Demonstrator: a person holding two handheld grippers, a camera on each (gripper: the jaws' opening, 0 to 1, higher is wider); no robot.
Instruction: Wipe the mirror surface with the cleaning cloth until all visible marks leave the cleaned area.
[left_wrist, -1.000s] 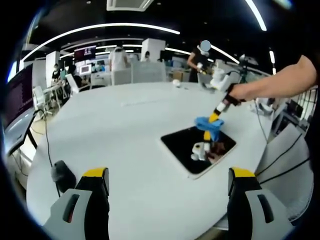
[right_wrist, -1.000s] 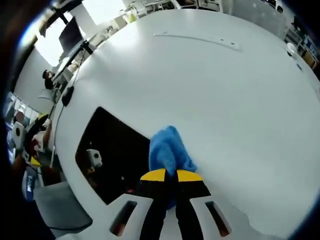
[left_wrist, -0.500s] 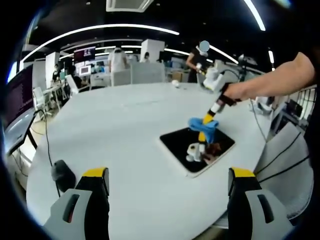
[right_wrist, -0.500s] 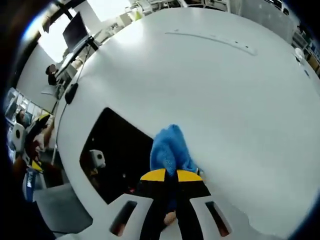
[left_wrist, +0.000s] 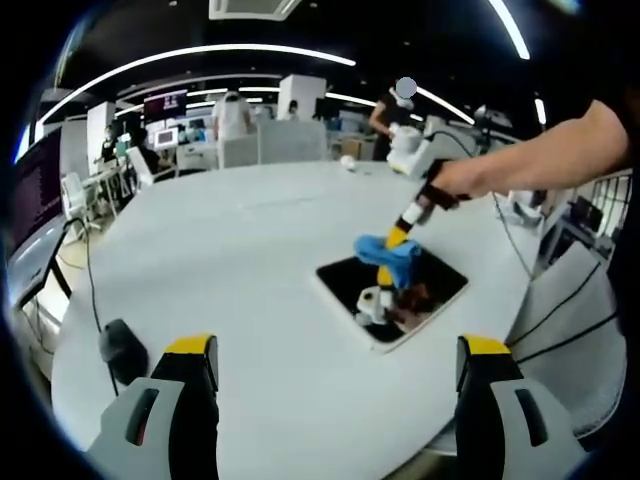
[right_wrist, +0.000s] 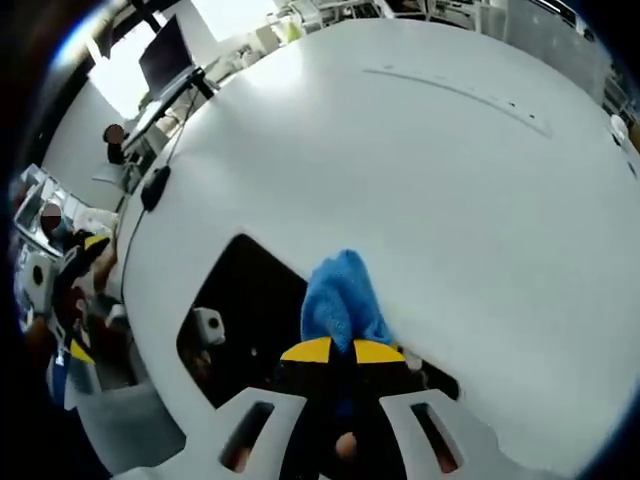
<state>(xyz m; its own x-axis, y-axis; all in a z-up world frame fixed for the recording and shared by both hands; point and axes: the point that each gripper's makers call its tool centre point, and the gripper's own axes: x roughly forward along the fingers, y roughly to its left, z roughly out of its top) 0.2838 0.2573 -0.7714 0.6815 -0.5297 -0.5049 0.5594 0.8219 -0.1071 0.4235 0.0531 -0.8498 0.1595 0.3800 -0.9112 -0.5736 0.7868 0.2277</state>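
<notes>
Glossy glass, fuzzy cloth, matt table
The mirror (left_wrist: 392, 288) looks dark and reflective; the blue cleaning cloth (right_wrist: 341, 296) is soft, nappy fabric; the white table (right_wrist: 440, 190) is smooth, matt

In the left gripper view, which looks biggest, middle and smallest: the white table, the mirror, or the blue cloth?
1. White table
2. Mirror
3. Blue cloth, pinched in the right gripper

The order is plain.

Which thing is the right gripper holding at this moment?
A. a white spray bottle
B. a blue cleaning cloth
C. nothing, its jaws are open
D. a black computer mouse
B. In the right gripper view the right gripper has its jaws shut on the blue cleaning cloth, which sits at the edge of the dark mirror.
</notes>
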